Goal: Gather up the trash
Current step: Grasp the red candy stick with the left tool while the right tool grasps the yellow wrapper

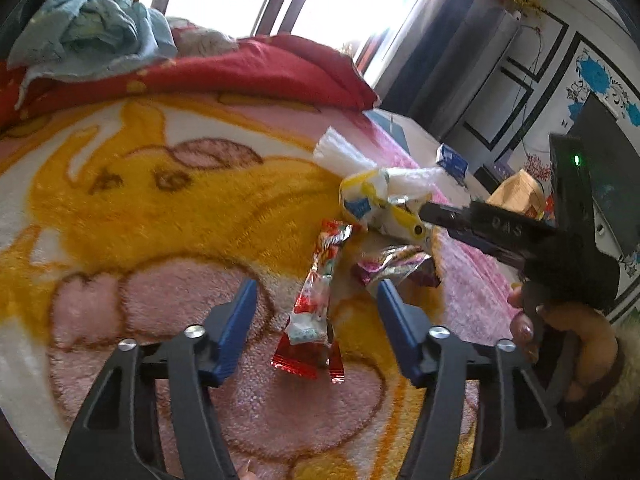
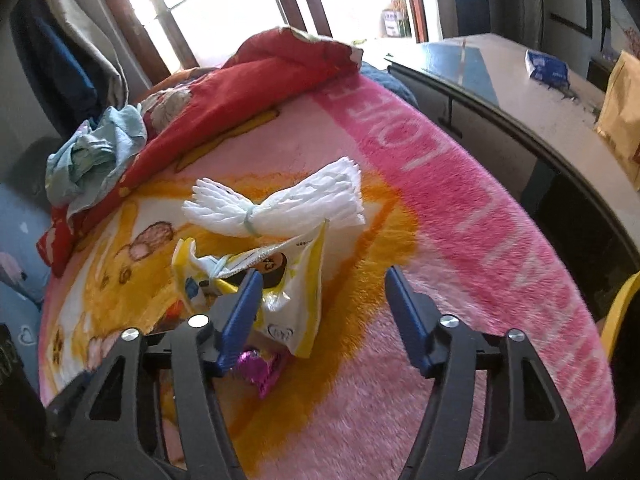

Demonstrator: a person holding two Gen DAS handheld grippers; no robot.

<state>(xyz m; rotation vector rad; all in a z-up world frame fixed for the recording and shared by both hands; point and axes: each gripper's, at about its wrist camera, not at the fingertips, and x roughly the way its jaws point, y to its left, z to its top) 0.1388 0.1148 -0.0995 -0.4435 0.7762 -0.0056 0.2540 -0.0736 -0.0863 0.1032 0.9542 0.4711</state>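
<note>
On the fuzzy pink and yellow blanket (image 1: 120, 208) we see the trash bunched near its middle. Our left gripper (image 1: 316, 300) hangs over a red wrapper (image 1: 316, 300) that lies flat on the blanket, between the blue fingers (image 1: 236, 320) but not touched by either; jaws part open, gripping nothing. Just right of it sits a crumpled purple foil wrapper (image 1: 396, 266), near the right fingertip. Beyond that is a yellow and white snack bag (image 1: 376, 200), crumpled, with a white bundle of folded plastic bags (image 2: 276, 204) tied at the waist just behind it.

Our right gripper (image 2: 324, 284) comes in from the right in the left view, held by a hand (image 1: 568, 332), its dark tip against the snack bag. From the right wrist view its jaws stand part open; the left finger overlaps the bag's edge, the right finger is clear over bare blanket, so no grip. Purple wrapper peeks out under the left finger.

Red quilt (image 2: 248, 92) and light blue cloth (image 2: 96, 148) lie at the far end. Table (image 2: 520, 96) beside the bed holds a blue box (image 2: 548, 68).
</note>
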